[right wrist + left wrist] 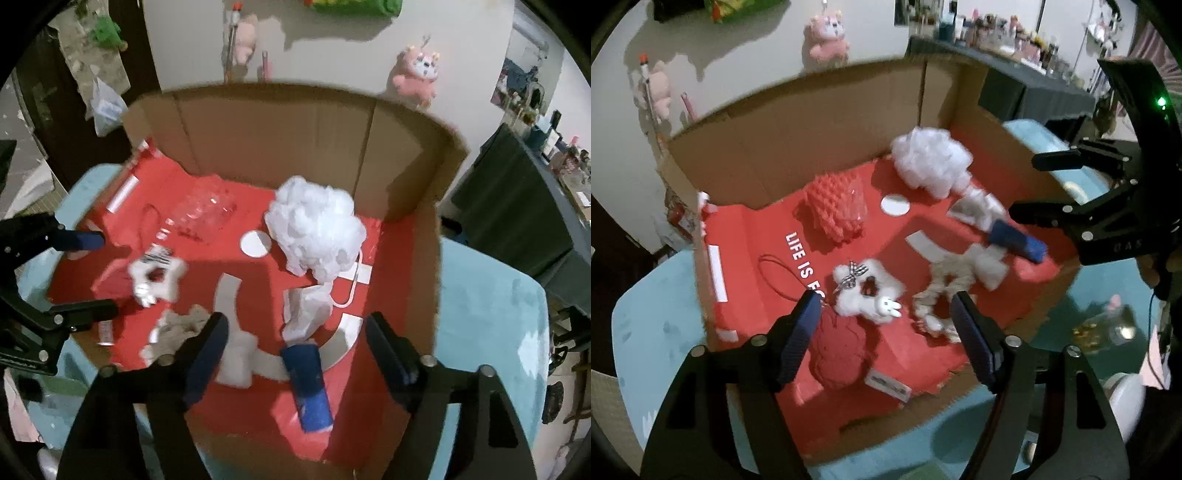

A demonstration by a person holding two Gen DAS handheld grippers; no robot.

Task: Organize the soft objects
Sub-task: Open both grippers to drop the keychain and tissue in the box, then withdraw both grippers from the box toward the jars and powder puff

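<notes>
Closest to us, our left gripper (884, 314) had its jaws apart with nothing between them. It hung over the near part of the cardboard box (798, 155). Our right gripper (295, 332) was let go too, jaws wide and nothing pinched. It hung over the box's other near corner.

Just under the left jaws lay a red fuzzy lump (838, 354) and a white fluffy star toy (866, 293) with a tiny bunny on it. Beside them lay a tangled rope toy (942, 280). Under the right jaws lay a blue block (308, 384) and a small white pillow (240, 360).

Farther back sat a red bumpy thing (834, 206) in clear wrap. Farthest back, near the tall box wall, sat a big puff of white stuffing (317, 232).

We thought the soft things were already in the box, so the step was to pull our hands clear. To do it well, we needed to keep the jaws wide and lift straight up, so no fluff or cord snagged. We also had to keep the two grippers apart.
</notes>
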